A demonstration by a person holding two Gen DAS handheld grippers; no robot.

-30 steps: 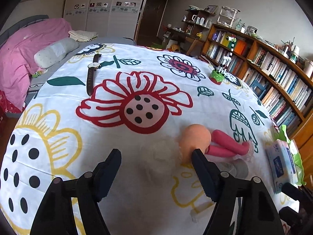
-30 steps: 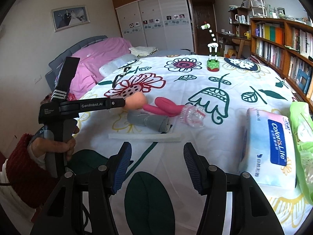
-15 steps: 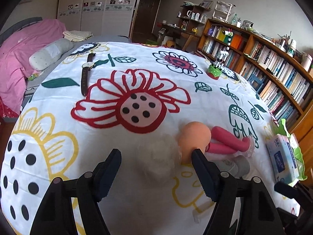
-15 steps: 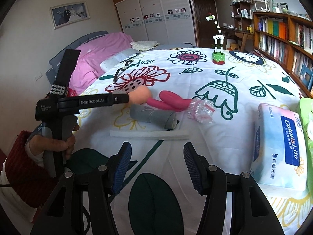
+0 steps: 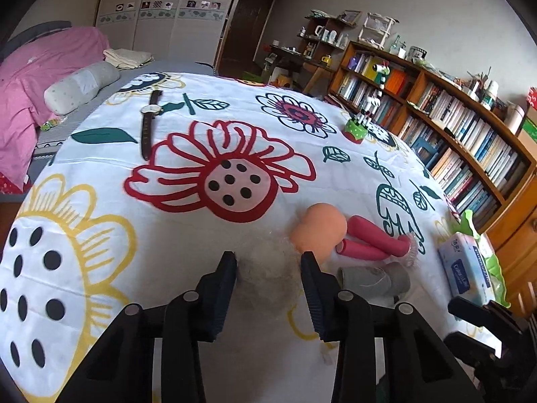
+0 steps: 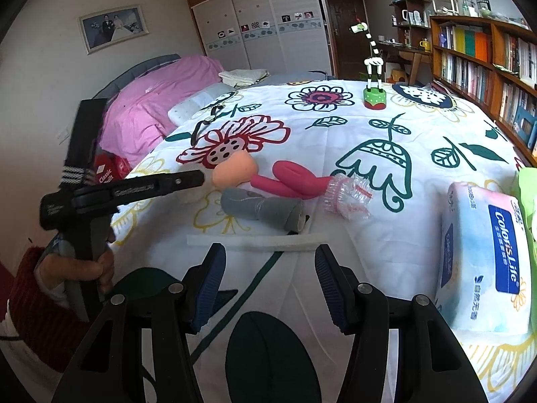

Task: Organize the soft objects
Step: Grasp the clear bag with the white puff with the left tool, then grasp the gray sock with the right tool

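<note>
Since a second ago the left gripper point(image 5: 268, 265) narrowed; its jaws are closing around the white fluffy tuft point(image 5: 266, 270) on the floral bedspread point(image 5: 100, 201), beside the orange sponge point(image 5: 319, 231). The right gripper point(image 6: 266, 275) stays apart, empty.

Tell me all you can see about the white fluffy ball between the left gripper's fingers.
The white fluffy ball is a pale, wispy, cotton-like tuft with blurred edges. It lies on the flowered bedspread, just left of the orange sponge. The left gripper is closing around it; both pads sit at its sides.
</note>
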